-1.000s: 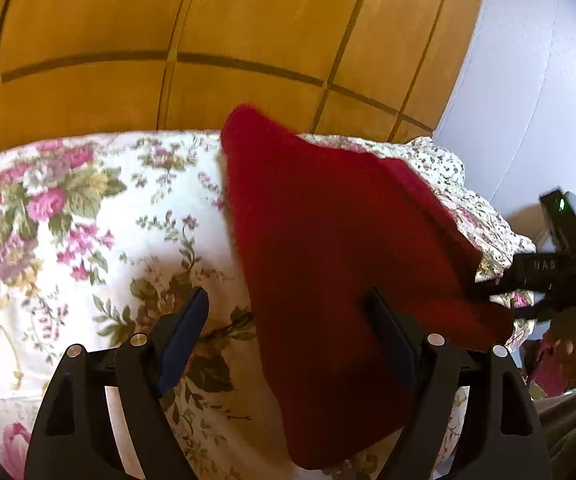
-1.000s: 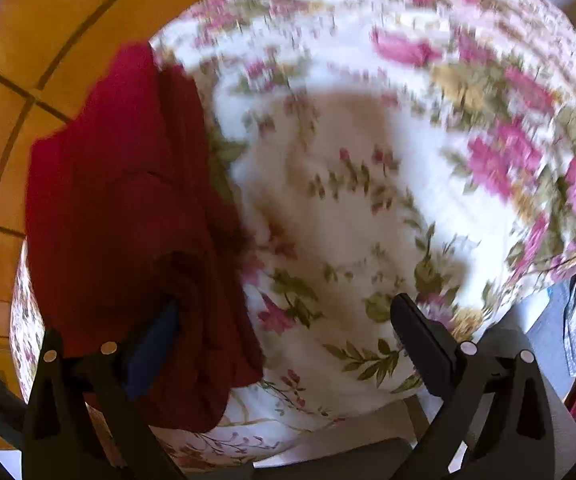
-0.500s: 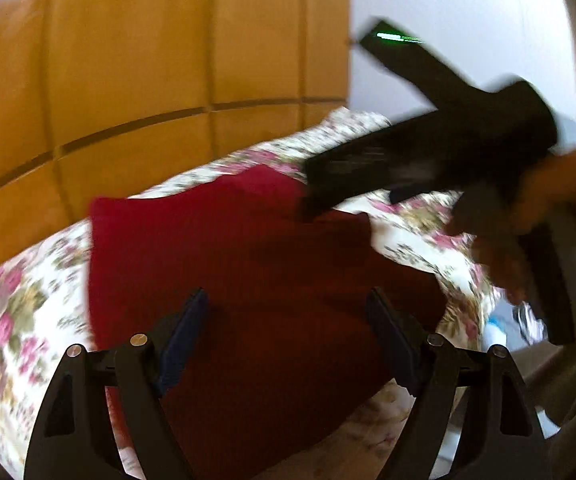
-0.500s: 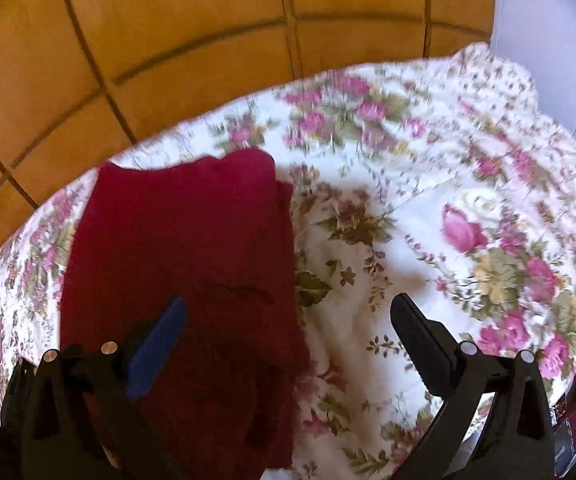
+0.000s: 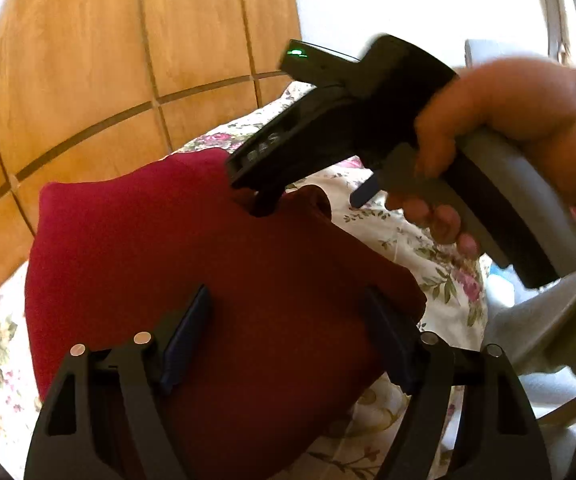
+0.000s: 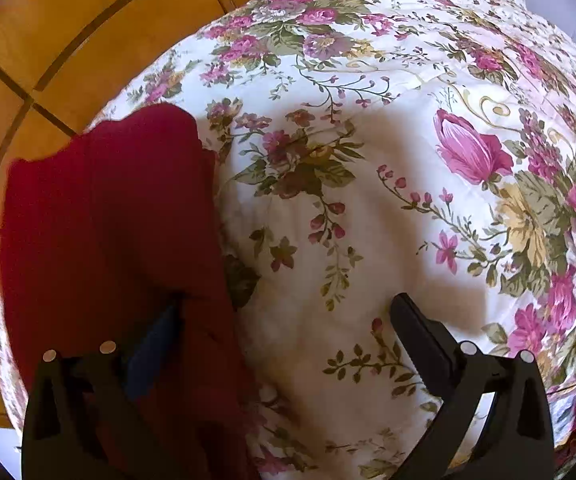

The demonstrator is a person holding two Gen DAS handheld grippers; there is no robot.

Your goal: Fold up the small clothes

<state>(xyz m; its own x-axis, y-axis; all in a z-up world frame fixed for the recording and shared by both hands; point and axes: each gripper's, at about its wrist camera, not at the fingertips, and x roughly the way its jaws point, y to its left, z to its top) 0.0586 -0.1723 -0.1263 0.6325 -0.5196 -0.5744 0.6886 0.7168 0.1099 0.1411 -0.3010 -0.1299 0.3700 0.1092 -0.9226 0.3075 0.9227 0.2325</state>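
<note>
Lying folded on the bed point(image 6: 368, 240) now, red garment point(image 5: 191, 264) released; both tongs, left point(image 5: 288, 336) and right point(image 6: 283, 332), open.

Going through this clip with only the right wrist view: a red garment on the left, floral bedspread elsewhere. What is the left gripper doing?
Observer: The left gripper is open, its fingers spread over the near part of the red garment, gripping nothing.
Operator: Does the garment lie flat?
Observer: Mostly. The left wrist view shows a raised bunch at its far edge, where the right gripper reaches it with its tip.
Operator: Is the right gripper powered?
Observer: A green light glows on top of it, and the person's hand is wrapped round its handle.
</note>
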